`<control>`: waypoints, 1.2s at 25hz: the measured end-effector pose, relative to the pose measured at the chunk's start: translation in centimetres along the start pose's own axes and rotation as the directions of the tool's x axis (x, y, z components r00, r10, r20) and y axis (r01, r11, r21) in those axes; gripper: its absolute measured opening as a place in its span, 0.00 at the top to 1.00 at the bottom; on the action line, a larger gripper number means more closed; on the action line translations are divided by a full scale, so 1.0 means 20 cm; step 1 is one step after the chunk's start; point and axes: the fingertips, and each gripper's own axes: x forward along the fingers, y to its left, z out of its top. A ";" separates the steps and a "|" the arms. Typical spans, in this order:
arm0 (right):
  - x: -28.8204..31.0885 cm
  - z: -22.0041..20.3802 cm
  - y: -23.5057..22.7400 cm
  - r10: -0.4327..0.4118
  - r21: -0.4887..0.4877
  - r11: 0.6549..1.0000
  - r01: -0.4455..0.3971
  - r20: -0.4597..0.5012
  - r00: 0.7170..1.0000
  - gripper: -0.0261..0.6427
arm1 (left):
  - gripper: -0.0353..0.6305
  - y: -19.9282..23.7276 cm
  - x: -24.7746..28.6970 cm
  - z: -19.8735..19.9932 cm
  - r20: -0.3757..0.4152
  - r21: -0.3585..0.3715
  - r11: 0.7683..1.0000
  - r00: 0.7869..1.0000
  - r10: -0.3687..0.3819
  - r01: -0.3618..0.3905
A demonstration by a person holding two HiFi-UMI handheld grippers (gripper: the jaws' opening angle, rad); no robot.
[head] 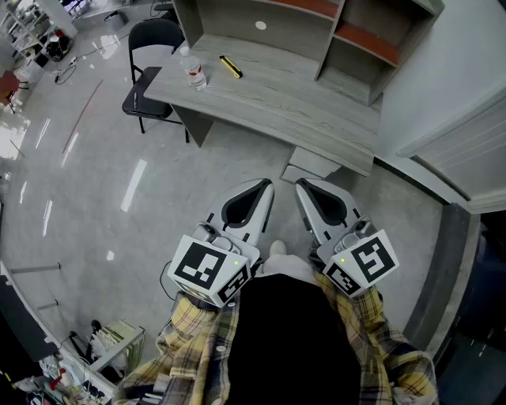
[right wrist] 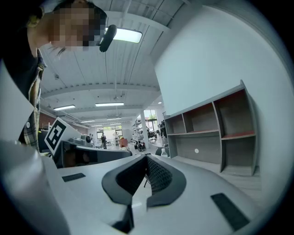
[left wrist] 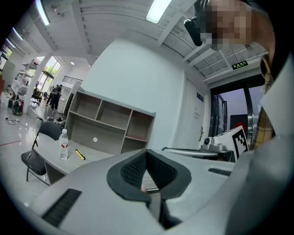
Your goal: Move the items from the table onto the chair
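A clear water bottle [head: 194, 70] with a red label stands near the left end of the grey table [head: 300, 111], and a yellow utility knife [head: 230, 66] lies just right of it. A black folding chair [head: 149, 75] stands at the table's left end. Both grippers hang side by side over the floor, well short of the table, pointing at it. My left gripper [head: 267, 184] is shut with nothing in it, and so is my right gripper [head: 302, 184]. The left gripper view shows the bottle [left wrist: 64, 144], the knife [left wrist: 80, 154] and the chair [left wrist: 39, 151] far off.
A grey shelf unit [head: 316, 24] with open compartments stands along the back of the table. A white wall [head: 451, 79] runs close on the right. Glossy grey floor [head: 118, 198] lies between me and the table. Clutter [head: 103, 348] sits at the lower left.
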 end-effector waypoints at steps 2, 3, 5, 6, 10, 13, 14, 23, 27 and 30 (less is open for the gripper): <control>-0.02 0.00 0.01 0.001 0.003 1.000 -0.001 0.004 1.000 0.93 | 0.94 -0.02 0.00 -0.02 -0.006 -0.003 1.000 1.000 0.000 0.000; -0.03 0.00 0.01 0.002 0.005 1.000 -0.002 0.005 1.000 0.93 | 0.94 -0.03 0.00 -0.02 -0.008 -0.005 1.000 1.000 0.000 0.000; -0.06 0.00 0.01 0.003 0.007 1.000 -0.003 0.005 1.000 0.93 | 0.94 -0.05 0.00 -0.04 -0.009 -0.011 1.000 1.000 0.003 -0.003; -0.07 0.00 0.00 0.004 0.008 1.000 -0.004 0.006 1.000 0.93 | 0.94 -0.06 0.00 -0.04 -0.008 -0.015 1.000 1.000 0.005 -0.006; -0.13 -0.01 -0.03 0.017 0.013 1.000 -0.017 0.014 1.000 0.93 | 0.94 -0.10 0.02 -0.05 0.001 -0.011 1.000 1.000 0.024 -0.024; -0.16 -0.02 -0.05 0.034 0.008 0.999 -0.034 0.014 0.999 0.93 | 0.94 -0.12 0.03 -0.05 0.016 -0.006 0.999 0.999 0.045 -0.045; -0.17 -0.02 -0.06 0.041 0.005 0.999 -0.042 0.014 0.999 0.93 | 0.94 -0.12 0.04 -0.05 0.020 -0.006 0.998 0.998 0.056 -0.056; -0.18 -0.05 -0.09 0.113 0.012 0.993 -0.113 0.009 0.994 0.93 | 0.94 -0.02 -0.04 -0.06 0.050 -0.026 0.978 0.977 0.209 -0.208; -0.13 -0.05 -0.08 0.145 0.012 0.989 -0.145 -0.003 0.989 0.93 | 0.94 0.06 -0.09 -0.04 0.059 -0.041 0.963 0.961 0.269 -0.266; -0.05 -0.06 -0.08 0.157 0.015 0.988 -0.157 -0.010 0.988 0.93 | 0.94 0.15 -0.11 -0.03 0.064 -0.049 0.956 0.954 0.293 -0.290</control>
